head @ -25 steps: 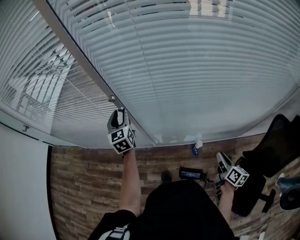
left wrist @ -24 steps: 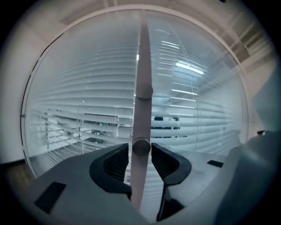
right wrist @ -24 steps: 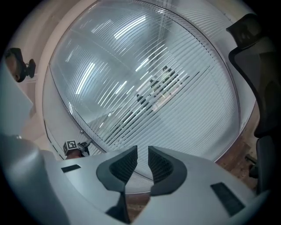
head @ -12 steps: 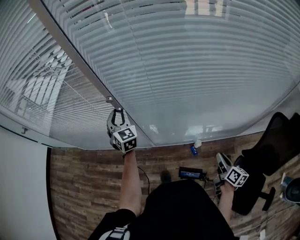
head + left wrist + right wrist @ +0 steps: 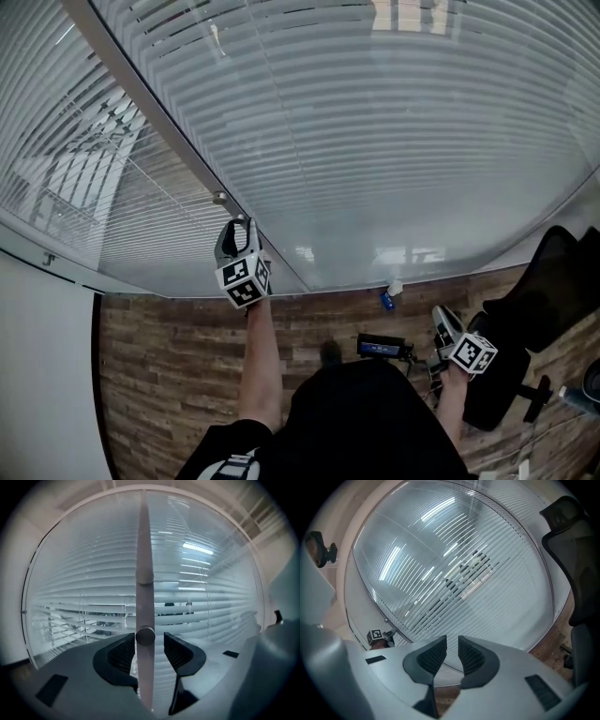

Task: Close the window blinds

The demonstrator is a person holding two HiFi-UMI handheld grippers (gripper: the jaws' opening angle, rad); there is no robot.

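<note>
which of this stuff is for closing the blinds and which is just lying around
For the job: blinds, knob on the window post, left gripper (jaws just opened wider, knob between them, not clamped).

Just lying about: office chair, black box and small blue thing on the floor.

An office: slatted window blinds (image 5: 394,141) cover glazed walls ahead of the left gripper (image 5: 239,225). A black swivel office chair (image 5: 539,309) stands just right of the right gripper (image 5: 442,317) on wood-plank floor (image 5: 169,375). Strip-light reflections (image 5: 436,510) show in the glass.
</note>
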